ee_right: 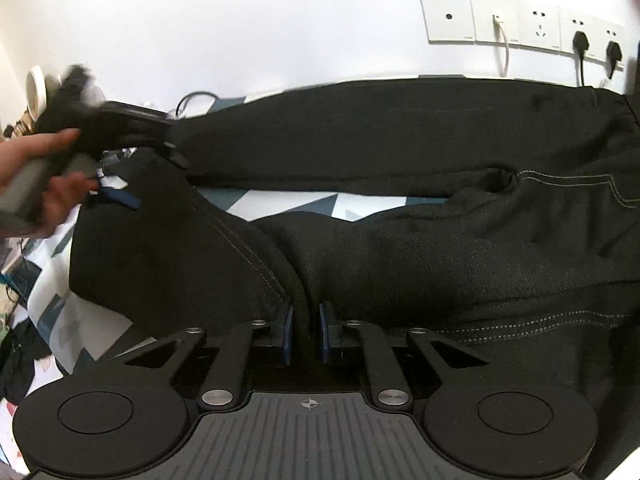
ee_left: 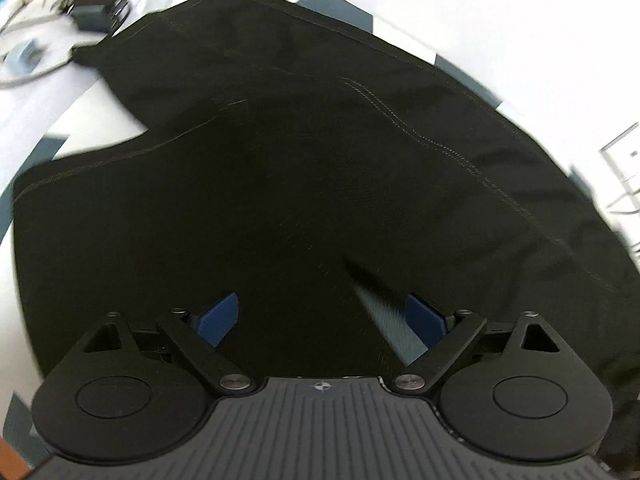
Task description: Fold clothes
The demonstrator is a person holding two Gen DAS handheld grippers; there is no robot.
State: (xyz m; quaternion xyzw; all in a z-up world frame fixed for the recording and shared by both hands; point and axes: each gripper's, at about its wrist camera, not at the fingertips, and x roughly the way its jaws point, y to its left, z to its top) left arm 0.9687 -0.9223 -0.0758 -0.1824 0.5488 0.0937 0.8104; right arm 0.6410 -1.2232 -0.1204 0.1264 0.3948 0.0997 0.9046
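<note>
The black jeans (ee_right: 400, 248) lie spread across the patterned table (ee_right: 280, 204), right gripper (ee_right: 306, 332) clamped on a folded edge, left gripper (ee_left: 322, 320) open above them; heavy, limp denim, best gripped at seams.

Bright, overexposed white walls, heavy fisheye bending at edges, motion blur, underexposed black fabric (ee_left: 304, 184).
</note>
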